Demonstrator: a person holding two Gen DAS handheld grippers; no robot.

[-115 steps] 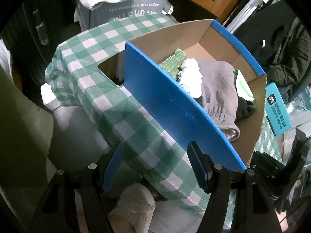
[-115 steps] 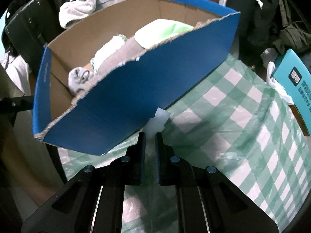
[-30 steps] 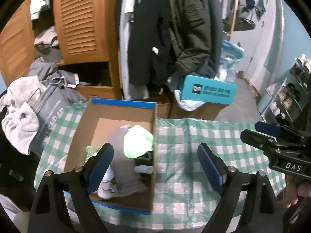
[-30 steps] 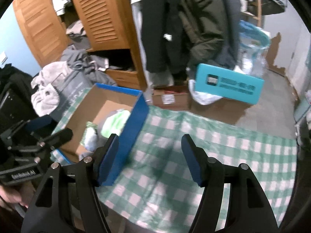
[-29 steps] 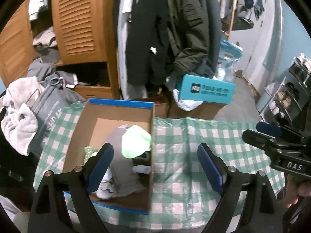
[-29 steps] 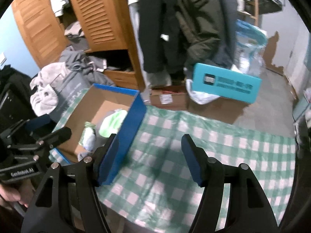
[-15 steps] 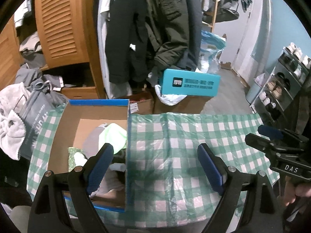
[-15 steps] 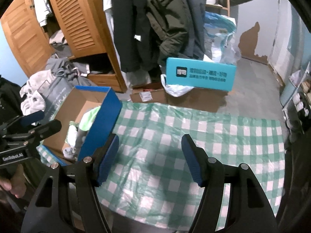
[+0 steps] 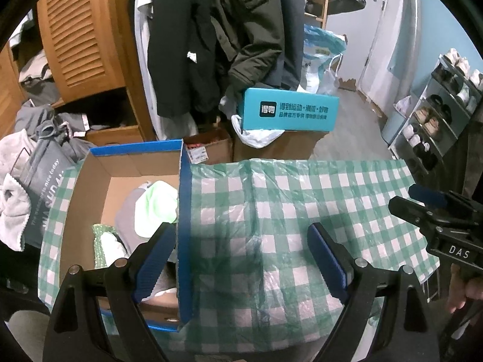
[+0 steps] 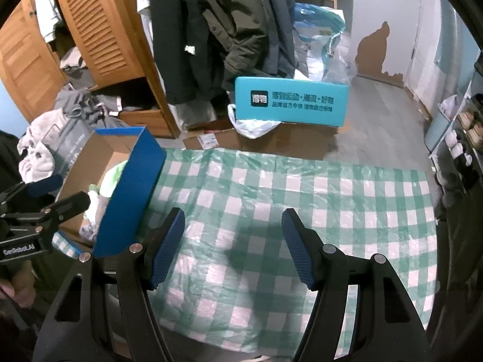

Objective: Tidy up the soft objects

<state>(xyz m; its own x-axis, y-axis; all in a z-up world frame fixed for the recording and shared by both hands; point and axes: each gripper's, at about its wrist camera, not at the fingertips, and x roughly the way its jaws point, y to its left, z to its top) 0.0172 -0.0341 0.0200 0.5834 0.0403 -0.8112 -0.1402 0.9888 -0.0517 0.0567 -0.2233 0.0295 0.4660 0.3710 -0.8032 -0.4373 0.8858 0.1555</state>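
Hovering wide open, left gripper (image 9: 241, 259) and right gripper (image 10: 234, 247), over bare checkered tablecloth (image 10: 302, 211); blue-walled box (image 9: 184, 211) of soft objects (image 9: 154, 208) at left edge.

- A green-and-white checked tablecloth (image 9: 302, 199) covers the table.
- A teal box with printed text (image 9: 289, 113) sits behind it on brown cartons.
- Dark coats (image 10: 229, 24) hang beside a louvred wooden wardrobe (image 10: 99, 27).

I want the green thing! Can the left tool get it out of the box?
Probably yes. The left tool is open above the box, and the green cloth lies on top, uncovered.
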